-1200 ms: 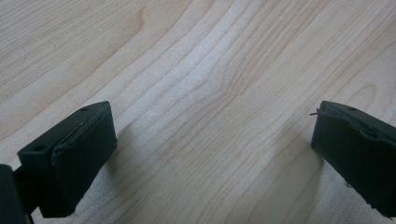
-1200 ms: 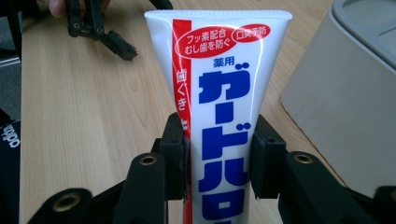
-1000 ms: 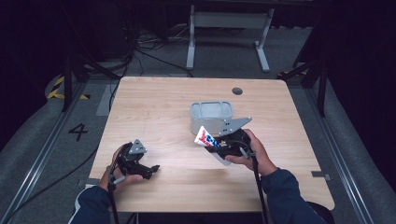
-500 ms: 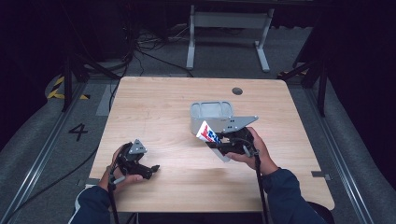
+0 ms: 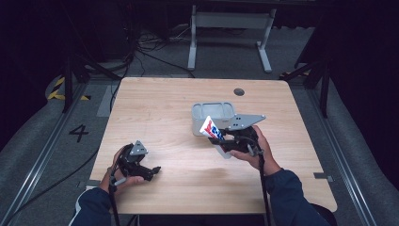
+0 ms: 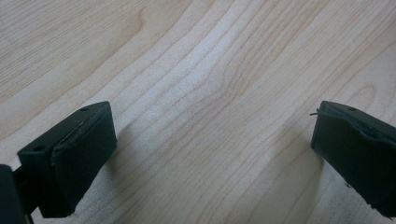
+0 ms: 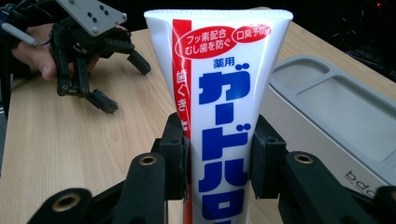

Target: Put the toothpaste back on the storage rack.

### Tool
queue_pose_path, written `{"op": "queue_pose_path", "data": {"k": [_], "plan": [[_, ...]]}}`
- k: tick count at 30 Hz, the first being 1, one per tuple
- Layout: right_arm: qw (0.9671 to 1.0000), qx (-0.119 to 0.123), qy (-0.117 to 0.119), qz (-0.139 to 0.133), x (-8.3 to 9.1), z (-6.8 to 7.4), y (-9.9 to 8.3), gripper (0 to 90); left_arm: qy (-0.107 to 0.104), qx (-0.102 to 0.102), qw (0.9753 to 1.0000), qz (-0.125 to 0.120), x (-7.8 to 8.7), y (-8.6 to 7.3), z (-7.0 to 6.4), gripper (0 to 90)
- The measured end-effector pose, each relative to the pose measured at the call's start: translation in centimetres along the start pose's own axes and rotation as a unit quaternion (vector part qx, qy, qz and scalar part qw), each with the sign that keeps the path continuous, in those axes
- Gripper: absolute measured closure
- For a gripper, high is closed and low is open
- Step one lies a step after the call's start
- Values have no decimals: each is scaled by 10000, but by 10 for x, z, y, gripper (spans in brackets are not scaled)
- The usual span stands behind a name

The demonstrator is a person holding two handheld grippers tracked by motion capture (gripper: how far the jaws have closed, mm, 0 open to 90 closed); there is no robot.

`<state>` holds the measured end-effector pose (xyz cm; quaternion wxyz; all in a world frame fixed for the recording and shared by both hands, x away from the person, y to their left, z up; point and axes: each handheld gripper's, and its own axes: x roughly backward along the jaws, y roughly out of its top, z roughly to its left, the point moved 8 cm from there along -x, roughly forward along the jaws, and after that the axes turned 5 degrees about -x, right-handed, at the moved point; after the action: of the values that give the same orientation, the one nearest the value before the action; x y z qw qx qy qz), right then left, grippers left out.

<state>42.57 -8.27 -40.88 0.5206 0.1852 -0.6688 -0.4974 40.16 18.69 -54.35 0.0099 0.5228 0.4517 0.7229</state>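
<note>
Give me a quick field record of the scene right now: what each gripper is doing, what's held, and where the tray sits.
right gripper: shut on toothpaste tube, just in front of the tray
toothpaste tube: white with red and blue print, clamped between the jaws, crimped end away from the gripper
left gripper: open, holding nothing, low over bare wood at the table's near left
tray: grey, compartmented, mid-table
table: light wood

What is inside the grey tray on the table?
The grey tray shows two bare compartments, nothing inside them. The toothpaste tube, held in the right claw, covers its near left end.
</note>
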Motion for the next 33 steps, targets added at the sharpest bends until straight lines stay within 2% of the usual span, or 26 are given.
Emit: {"op": "queue_pose_path", "data": {"k": [9,12,17,33], "plan": [[9994,21,-187,-280,4,-9,12,644,-3,-6,10000,1,0,0,0,4],[9991,-71,-185,-385,6,-14,16,644,-3,-5,10000,1,0,0,0,3],[9983,-56,-362,-455,8,-23,22,643,-2,-6,10000,0,0,0,0,3],[9960,-115,-536,-712,11,-40,45,640,-3,-6,10000,2,0,0,0,3]]}}
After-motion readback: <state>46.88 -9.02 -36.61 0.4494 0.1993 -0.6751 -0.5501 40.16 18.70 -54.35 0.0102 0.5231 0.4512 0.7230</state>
